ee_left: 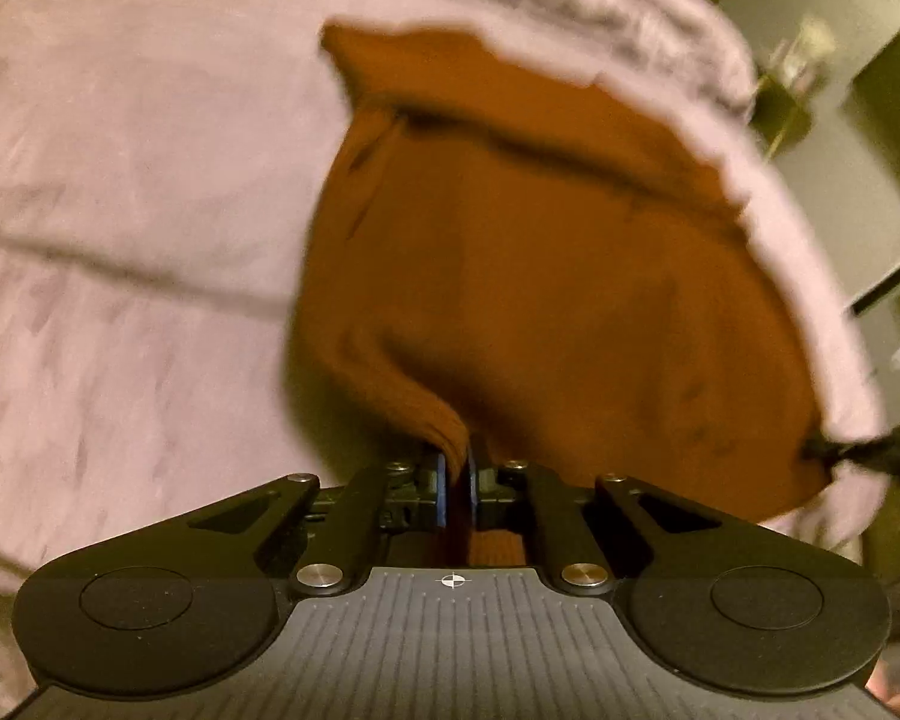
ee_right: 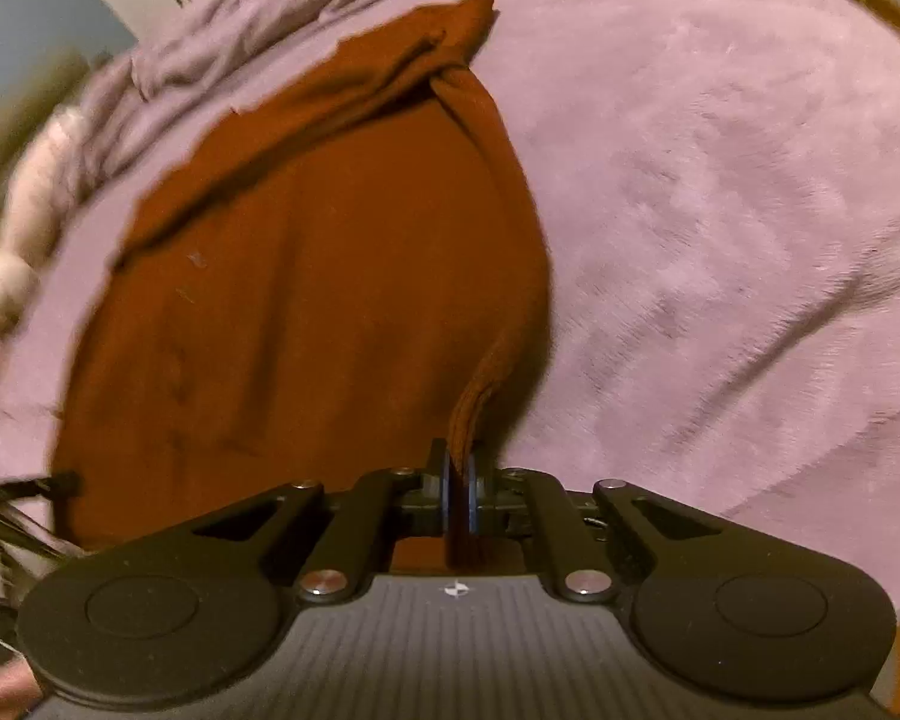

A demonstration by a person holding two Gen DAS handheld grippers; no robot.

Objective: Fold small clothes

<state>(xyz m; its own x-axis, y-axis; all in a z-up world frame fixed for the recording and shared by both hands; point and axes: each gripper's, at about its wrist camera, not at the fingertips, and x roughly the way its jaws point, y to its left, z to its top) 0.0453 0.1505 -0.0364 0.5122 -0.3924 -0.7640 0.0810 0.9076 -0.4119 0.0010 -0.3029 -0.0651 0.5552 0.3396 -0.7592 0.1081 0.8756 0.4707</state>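
Note:
A rust-orange knit garment (ee_left: 540,276) lies spread on a lilac fleece blanket (ee_left: 120,180). My left gripper (ee_left: 456,468) is shut on the garment's near left corner, and the cloth bunches up into the jaws. My right gripper (ee_right: 462,468) is shut on the near right corner of the same garment (ee_right: 306,276), with a ribbed edge pinched between the pads. The far edge of the garment is folded over into a ridge. The right gripper's tip shows at the right edge of the left wrist view (ee_left: 834,450), and the left gripper's tip shows at the left edge of the right wrist view (ee_right: 60,483).
The blanket (ee_right: 720,210) covers a bed and is wrinkled, with a rumpled border at the far side. Beyond the bed edge are blurred furniture and a wall (ee_left: 840,60). A pale soft object (ee_right: 30,198) lies at the bed's left edge.

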